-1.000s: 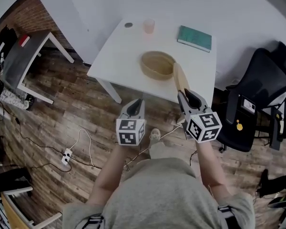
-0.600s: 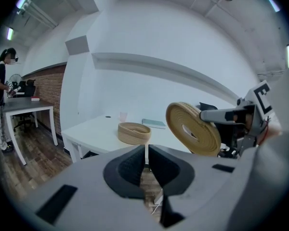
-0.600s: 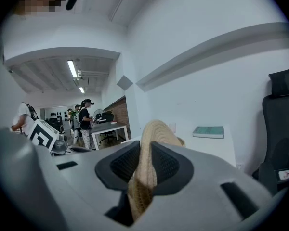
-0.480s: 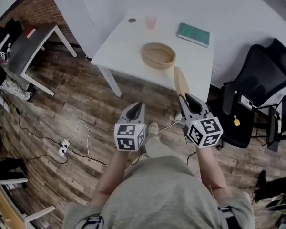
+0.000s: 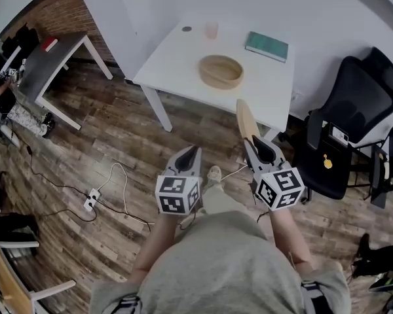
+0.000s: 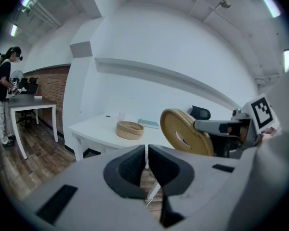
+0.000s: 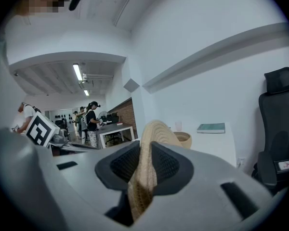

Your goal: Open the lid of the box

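Note:
The round woven box (image 5: 221, 71) sits open on the white table (image 5: 177, 61); it also shows small in the left gripper view, box (image 6: 129, 129). Its woven lid (image 5: 246, 119) stands on edge, away from the table over the floor, with my right gripper (image 5: 256, 142) shut on its rim. In the right gripper view the lid (image 7: 151, 148) runs straight between the pads. My left gripper (image 5: 190, 154) hangs beside it, shut and empty; in its own view the lid (image 6: 185, 132) floats at the right.
On the table lie a teal book (image 5: 266, 46), a pink cup (image 5: 211, 29) and a small dark disc (image 5: 187, 29). A black office chair (image 5: 354, 116) stands right of the table, a grey desk (image 5: 52, 61) at left. Cables and a power strip (image 5: 90, 203) lie on the floor.
Both grippers and the person have backed away from the table, and the lid went with the right gripper. The box now stands farther off, with the lid clear of the table's edge.

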Available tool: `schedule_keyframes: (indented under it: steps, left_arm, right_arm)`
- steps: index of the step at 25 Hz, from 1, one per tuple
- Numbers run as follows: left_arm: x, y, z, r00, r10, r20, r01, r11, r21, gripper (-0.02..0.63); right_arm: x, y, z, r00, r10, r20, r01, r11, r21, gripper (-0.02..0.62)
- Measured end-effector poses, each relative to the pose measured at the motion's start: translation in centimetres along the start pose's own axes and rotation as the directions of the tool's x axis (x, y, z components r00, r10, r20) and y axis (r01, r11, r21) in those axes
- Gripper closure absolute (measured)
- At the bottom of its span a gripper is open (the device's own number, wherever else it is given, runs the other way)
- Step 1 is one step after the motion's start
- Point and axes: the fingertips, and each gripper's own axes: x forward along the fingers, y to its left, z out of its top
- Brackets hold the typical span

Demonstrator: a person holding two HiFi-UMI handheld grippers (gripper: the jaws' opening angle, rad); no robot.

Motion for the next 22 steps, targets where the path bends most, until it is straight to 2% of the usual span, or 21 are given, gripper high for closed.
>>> schedule_keyframes:
  steps: [11, 22]
  left_arm:
    - [-2.3, -1.0, 0.2, 1.000, -0.025, 0.017, 0.025, 1.000, -0.013, 0.586]
    - [-2.0, -0.7, 0.0, 0.999, -0.032, 0.006, 0.033, 0.999, -0.015, 0.586]
  right_arm:
    - [-2.4, 2.1, -0.6, 1.000, 0.016, -0.001, -0.016, 1.000, -0.002, 0.517]
    - [-1.9, 2.1, -0.4, 1.000, 0.006, 0.013, -0.006, 1.000, -0.009, 0.518]
